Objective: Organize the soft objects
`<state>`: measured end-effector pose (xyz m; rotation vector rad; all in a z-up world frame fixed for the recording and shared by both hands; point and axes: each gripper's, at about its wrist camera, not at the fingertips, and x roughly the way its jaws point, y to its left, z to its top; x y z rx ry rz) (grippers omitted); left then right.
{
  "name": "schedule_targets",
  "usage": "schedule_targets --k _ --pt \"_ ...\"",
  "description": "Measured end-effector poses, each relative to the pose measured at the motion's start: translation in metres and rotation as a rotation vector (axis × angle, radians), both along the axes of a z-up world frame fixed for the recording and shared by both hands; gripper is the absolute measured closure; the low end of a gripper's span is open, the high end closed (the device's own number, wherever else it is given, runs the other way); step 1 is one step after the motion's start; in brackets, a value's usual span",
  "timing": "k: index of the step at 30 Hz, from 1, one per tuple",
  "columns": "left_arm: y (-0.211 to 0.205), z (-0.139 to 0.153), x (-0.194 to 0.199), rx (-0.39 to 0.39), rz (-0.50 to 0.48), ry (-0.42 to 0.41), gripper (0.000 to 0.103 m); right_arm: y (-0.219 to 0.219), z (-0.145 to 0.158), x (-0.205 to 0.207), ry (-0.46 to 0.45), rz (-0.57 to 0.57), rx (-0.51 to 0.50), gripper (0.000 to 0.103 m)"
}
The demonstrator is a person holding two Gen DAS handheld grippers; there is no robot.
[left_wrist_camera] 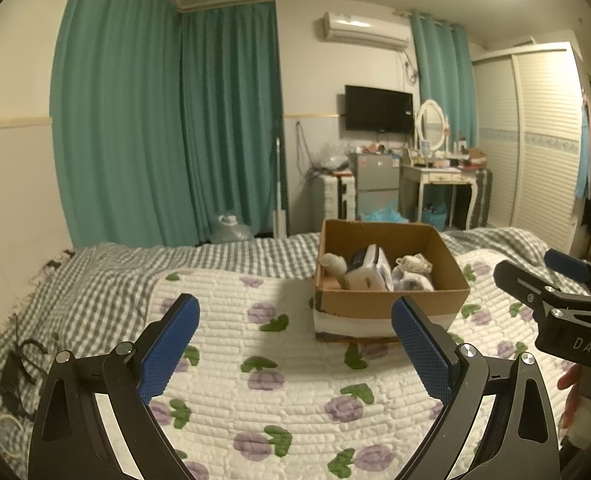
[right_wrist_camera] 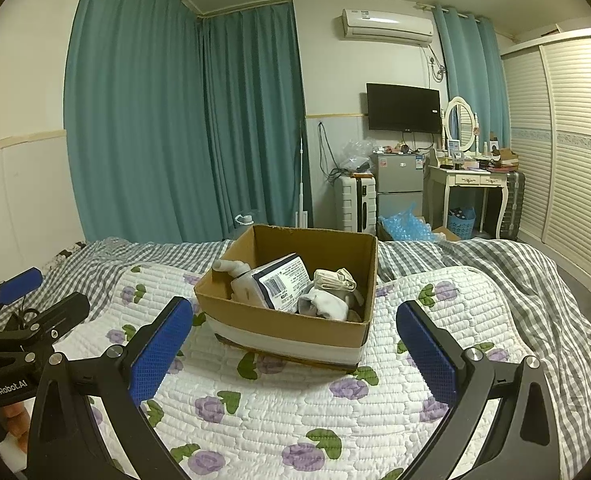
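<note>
Since the socks (right_wrist_camera: 331,300) and tissue pack (right_wrist_camera: 279,286) already sit in the box (right_wrist_camera: 287,326) straight ahead of my fingers, both my left gripper (left_wrist_camera: 295,344) and right gripper (right_wrist_camera: 295,348) hang wide open, holding nothing above the quilt (right_wrist_camera: 295,420).

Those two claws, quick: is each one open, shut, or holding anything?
Left gripper: open, holding nothing, above the quilt.
Right gripper: open, holding nothing, facing the box.

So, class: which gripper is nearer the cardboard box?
Right, narrowly. The right gripper faces the cardboard box head-on; the left gripper sits beside it, box ahead-right.
</note>
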<state>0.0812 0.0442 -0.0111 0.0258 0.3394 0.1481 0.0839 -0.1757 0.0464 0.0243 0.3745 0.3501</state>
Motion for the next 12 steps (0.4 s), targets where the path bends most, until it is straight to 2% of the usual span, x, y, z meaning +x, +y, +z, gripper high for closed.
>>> schedule_targets --k 12 --pt "0.002 0.0007 -0.0009 -0.001 0.0 0.002 0.005 0.0012 -0.0016 0.0001 0.001 -0.001 -0.002 0.001"
